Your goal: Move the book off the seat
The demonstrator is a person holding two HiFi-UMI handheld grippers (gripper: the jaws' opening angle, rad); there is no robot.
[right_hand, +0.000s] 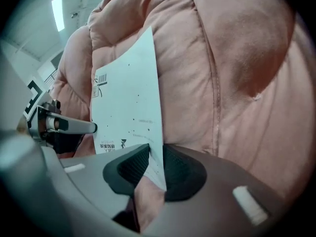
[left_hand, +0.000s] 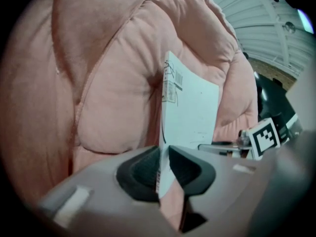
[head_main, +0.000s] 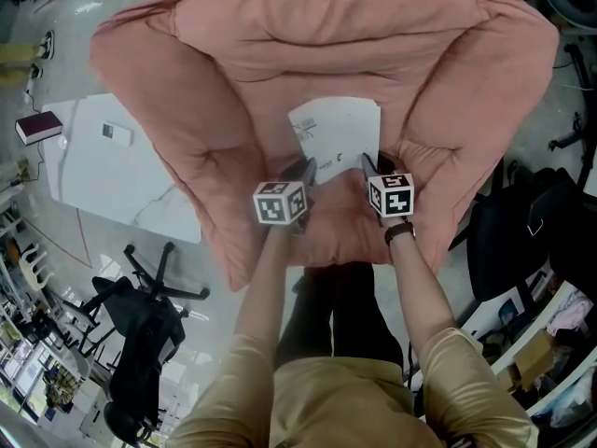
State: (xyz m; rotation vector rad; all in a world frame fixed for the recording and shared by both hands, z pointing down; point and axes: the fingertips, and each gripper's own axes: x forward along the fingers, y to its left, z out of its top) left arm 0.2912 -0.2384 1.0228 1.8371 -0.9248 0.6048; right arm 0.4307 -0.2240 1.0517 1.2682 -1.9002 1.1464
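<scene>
Two grippers on one book, both clamped

Holder: the seat (head_main: 233, 54) is a wide, puffy chair in salmon-pink fabric. It is soft and quilted with stitched seams, and its thick rolled arms and back enclose a hollow. The only content of the hollow is a thin white book (head_main: 338, 129). The cover is flat and rectangular, smooth, with small dark print and a barcode near one corner. It lies over the seat cushion and back cushion with its near edge toward the person.

Position against grippers: the left gripper (head_main: 304, 170) sits at the book's near left corner and the right gripper (head_main: 367, 166) at its near right corner, well apart from each other.
- Left gripper view: dark ribbed pads (left_hand: 143, 169) are closed on the thin edge, and the cover stands edge-on between them.
- Right gripper view: the same pinch on the lower edge, with pink fabric showing below the jaws.
- Cannot tell whether the book is lifted clear of the cushion.

Surroundings: a white table (head_main: 103, 171) stands left of the seat, and a black office chair (head_main: 140, 306) is on the floor
</scene>
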